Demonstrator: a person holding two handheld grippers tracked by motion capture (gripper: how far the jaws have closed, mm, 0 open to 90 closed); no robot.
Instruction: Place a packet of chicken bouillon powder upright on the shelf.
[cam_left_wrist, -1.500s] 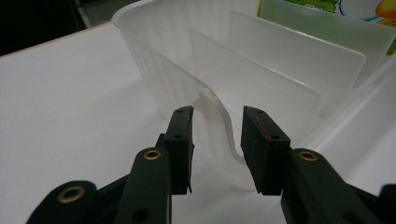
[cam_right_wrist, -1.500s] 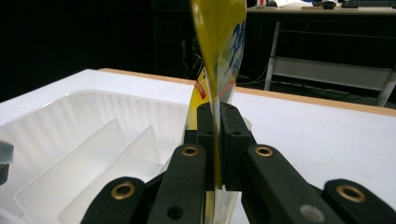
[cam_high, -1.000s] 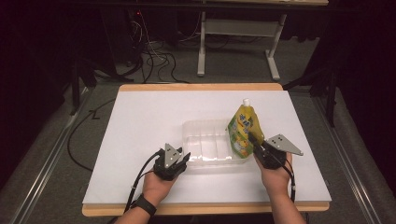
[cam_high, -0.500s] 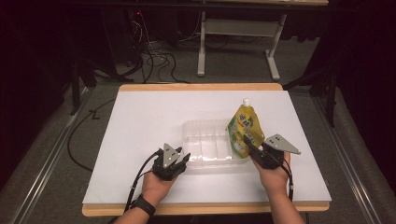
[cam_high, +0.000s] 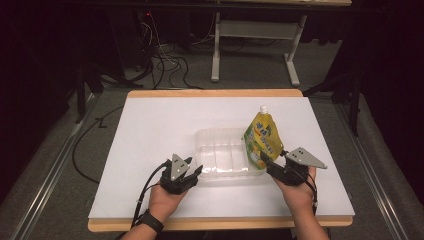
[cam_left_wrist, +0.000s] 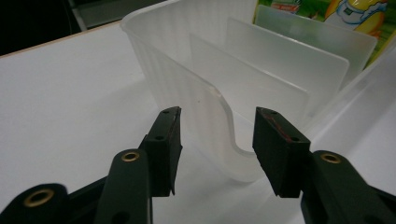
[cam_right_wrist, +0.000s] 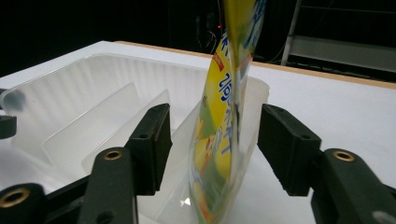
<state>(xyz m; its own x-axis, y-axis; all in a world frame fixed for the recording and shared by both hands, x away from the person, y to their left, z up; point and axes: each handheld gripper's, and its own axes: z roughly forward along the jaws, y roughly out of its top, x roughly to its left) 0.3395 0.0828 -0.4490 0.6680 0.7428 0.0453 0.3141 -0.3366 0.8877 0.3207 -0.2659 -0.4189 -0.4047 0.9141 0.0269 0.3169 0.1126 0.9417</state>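
Both grippers sit at the near edge of the clear tray (cam_high: 227, 152), and I have just let their jaws spread. Left gripper (cam_high: 192, 171): its jaws have just been opening and now stand partly apart around the tray's near corner wall (cam_left_wrist: 219, 116), pads off the plastic, so it holds nothing. Right gripper (cam_high: 265, 162): its jaws have just been opening too, wider, with the yellow pouch (cam_right_wrist: 224, 135) standing between them and a gap on each side, so I judge the pouch released.

Ahead of the right gripper, the pouch (cam_high: 264, 137) stands upright in the end compartment of the tray, leaning a little, spout at the top. Beyond both grippers the tray rests flat on the white table (cam_high: 160, 130), its other compartments empty.

I judge the placing done: the pouch is in and free. What is left is backing both grippers away without tipping it.
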